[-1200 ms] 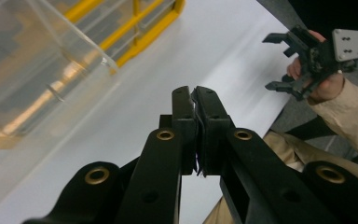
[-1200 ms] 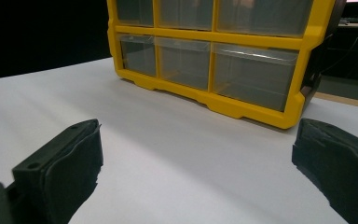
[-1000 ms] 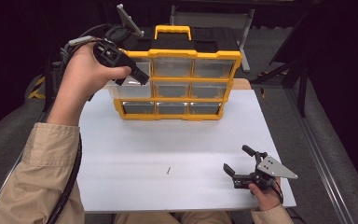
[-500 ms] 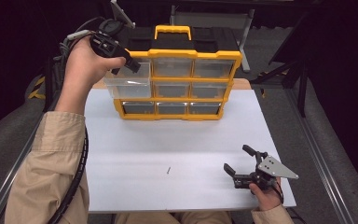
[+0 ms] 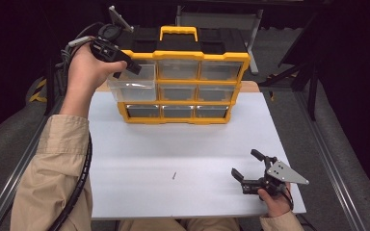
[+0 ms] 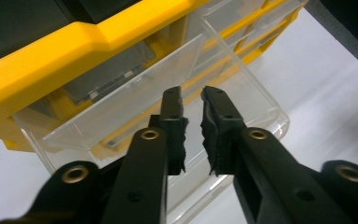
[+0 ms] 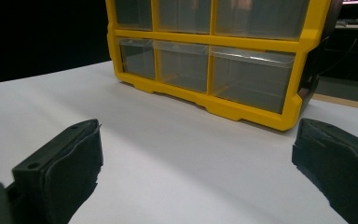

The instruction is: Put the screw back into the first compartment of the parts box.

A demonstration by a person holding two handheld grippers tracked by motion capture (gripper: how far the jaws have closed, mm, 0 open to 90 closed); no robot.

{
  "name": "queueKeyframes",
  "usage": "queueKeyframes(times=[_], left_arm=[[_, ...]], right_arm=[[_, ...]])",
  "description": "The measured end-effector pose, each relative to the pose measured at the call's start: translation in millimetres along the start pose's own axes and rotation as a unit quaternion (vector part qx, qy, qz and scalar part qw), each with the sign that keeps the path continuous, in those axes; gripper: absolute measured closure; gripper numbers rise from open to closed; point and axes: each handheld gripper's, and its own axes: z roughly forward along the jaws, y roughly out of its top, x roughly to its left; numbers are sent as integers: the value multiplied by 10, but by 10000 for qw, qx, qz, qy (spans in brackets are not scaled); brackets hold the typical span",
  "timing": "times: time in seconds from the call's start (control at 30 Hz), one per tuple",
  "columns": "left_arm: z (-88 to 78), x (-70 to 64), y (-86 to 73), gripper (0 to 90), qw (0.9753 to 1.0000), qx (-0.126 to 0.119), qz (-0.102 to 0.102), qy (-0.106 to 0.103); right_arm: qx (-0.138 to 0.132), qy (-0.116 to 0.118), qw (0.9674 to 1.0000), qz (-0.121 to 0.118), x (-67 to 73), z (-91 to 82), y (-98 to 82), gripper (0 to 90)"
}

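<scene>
A yellow organizer (image 5: pixel 183 62) with clear drawers stands at the back of the white table (image 5: pixel 183 144). Its top-left drawer (image 5: pixel 132 83) is pulled out toward the table's left; in the left gripper view this drawer (image 6: pixel 242 88) looks empty. My left gripper (image 5: pixel 129 67) hovers at the drawer's front rim. Its jaws have just been opening, and in its own view the left gripper (image 6: pixel 191 100) shows a narrow gap with the pads off the plastic. My right gripper (image 5: pixel 244 162) rests on the table at the front right, jaws wide open and empty, facing the organizer (image 7: pixel 214 60).
A small dark screw (image 5: pixel 173 176) lies on the table between the two hands. The organizer has a yellow carry handle (image 5: pixel 178 32) on its black top. Dark floor and metal stands surround the table.
The left hand drew back toward the upper left and the top-left drawer slid out with it. The left jaws then parted a little. The right gripper stayed put.
</scene>
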Motion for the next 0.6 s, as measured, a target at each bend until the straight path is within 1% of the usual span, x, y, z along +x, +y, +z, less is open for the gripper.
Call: queueKeyframes(times=[0.07, 0.13, 0.2, 0.23, 0.3, 0.33, 0.37, 0.4, 0.5, 0.6], left_arm=[[-29, -22, -5, 744, 10000, -22, 35, -76], [-49, -40, -9, 713, 9999, -34, 63, -100], [-84, -79, -19, 696, 9997, -13, 127, -219], [-103, -98, -21, 687, 9995, -57, 151, -277], [-135, -152, -28, 663, 9991, -38, 222, -372], [-162, -203, -38, 632, 9985, -38, 269, -471], [-162, -203, -38, 614, 9985, -38, 269, -471], [-175, -235, -44, 614, 9982, -29, 304, -514], [-189, -322, -67, 577, 9974, -25, 405, -603], [-185, -402, -106, 533, 9961, -26, 466, -746]], right_arm=[[-1, 1, 10000, -7, -1, 1, -1, 21], [6, 1, 10000, -11, -1, 0, -1, 21], [19, 3, 10000, -29, 1, -4, 1, 21], [27, -4, 10000, -51, -2, -5, 1, 21], [2, 5, 10000, 12, 4, -1, 2, 21], [7, 3, 10000, 1, 2, -1, 1, 20], [7, 3, 10000, 1, 2, -1, 1, 20], [7, 8, 10000, 2, 3, -1, 1, 21], [6, 10, 10000, 0, 2, -1, 1, 21], [-11, 14, 10000, 9, 4, 0, 3, 21]])
